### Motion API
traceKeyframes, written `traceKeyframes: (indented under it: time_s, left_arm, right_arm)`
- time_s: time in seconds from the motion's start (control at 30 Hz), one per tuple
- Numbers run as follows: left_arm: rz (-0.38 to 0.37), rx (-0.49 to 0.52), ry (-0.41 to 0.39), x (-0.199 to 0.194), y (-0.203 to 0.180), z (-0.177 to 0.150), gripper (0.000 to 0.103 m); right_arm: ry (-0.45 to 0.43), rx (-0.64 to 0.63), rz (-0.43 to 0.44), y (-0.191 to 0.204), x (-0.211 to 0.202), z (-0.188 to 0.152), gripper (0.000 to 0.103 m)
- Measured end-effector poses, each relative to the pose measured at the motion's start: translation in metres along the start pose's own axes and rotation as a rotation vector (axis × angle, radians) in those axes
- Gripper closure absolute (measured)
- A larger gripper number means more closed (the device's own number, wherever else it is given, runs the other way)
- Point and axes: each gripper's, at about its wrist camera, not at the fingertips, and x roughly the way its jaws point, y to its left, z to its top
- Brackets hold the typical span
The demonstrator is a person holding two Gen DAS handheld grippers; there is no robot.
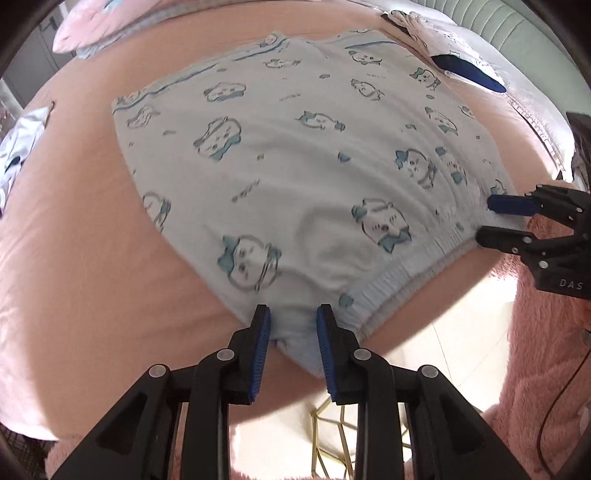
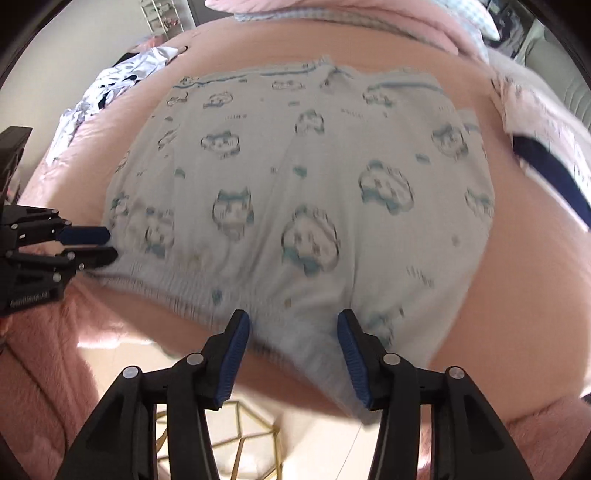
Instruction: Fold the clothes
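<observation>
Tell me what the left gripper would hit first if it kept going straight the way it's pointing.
Probably the shorts' elastic waistband, which lies bunched between the left gripper fingers, with the pink bed under it; depth is unclear.

Free: bare pink bed sheet point(image 1: 85, 236) on both sides of your printed shorts point(image 1: 280, 155) | Blocked: clothes pile point(image 2: 107, 92) far left, folded garment point(image 1: 454, 62) far right, pillows point(image 1: 88, 29) behind
</observation>
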Motion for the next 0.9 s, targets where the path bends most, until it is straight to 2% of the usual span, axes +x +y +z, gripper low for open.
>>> traceKeyframes:
  time_s: [0.07,0.2,0.27,0.33,0.4,0.53,0.6,0.67,0.77,0.83,0.9]
  left_arm:
    - [-0.029,-0.004,0.017,-0.006,0.003,0.003,0.079]
    - [-0.083,-0.058,-0.112,-0.014,0.003,0.018,0.079]
    - [-0.104,-0.093,-0.139,-0.004,-0.002,0.022,0.079]
    - [-0.073,-0.112,-0.037,0.013,-0.008,0.014,0.079]
    - [-0.066,-0.111,-0.047,0.005,-0.008,0.002,0.079]
    - [-0.079,-0.116,0.016,-0.003,-0.004,-0.007,0.078]
    - [-0.079,-0.089,0.033,-0.006,-0.005,-0.003,0.078]
    - [-0.076,-0.082,-0.018,-0.013,-0.007,0.009,0.077]
    - [-0.136,-0.111,-0.146,-0.017,-0.007,0.036,0.077]
    - [-0.164,-0.119,-0.194,-0.006,-0.005,0.053,0.077]
    - [-0.142,-0.119,-0.192,0.012,-0.008,0.060,0.077]
  right_arm:
    - [0.004,-0.024,0.011,-0.001,-0.010,-0.004,0.053]
    - [-0.114,0.095,0.080,-0.017,-0.032,0.006,0.053]
    - [-0.121,0.144,0.044,-0.027,-0.023,0.010,0.053]
    - [-0.027,0.152,-0.023,-0.030,0.001,0.009,0.053]
    - [-0.032,0.132,-0.022,-0.029,0.001,0.000,0.053]
    - [-0.004,0.065,-0.014,-0.027,-0.012,-0.022,0.052]
    - [-0.014,0.076,0.008,-0.033,-0.020,-0.028,0.052]
    - [-0.034,0.126,0.054,-0.043,-0.030,-0.027,0.052]
    - [-0.099,0.190,0.107,-0.052,-0.038,-0.014,0.052]
    - [-0.108,0.150,0.098,-0.044,-0.036,0.004,0.052]
    - [-0.113,0.098,0.086,-0.033,-0.033,0.023,0.052]
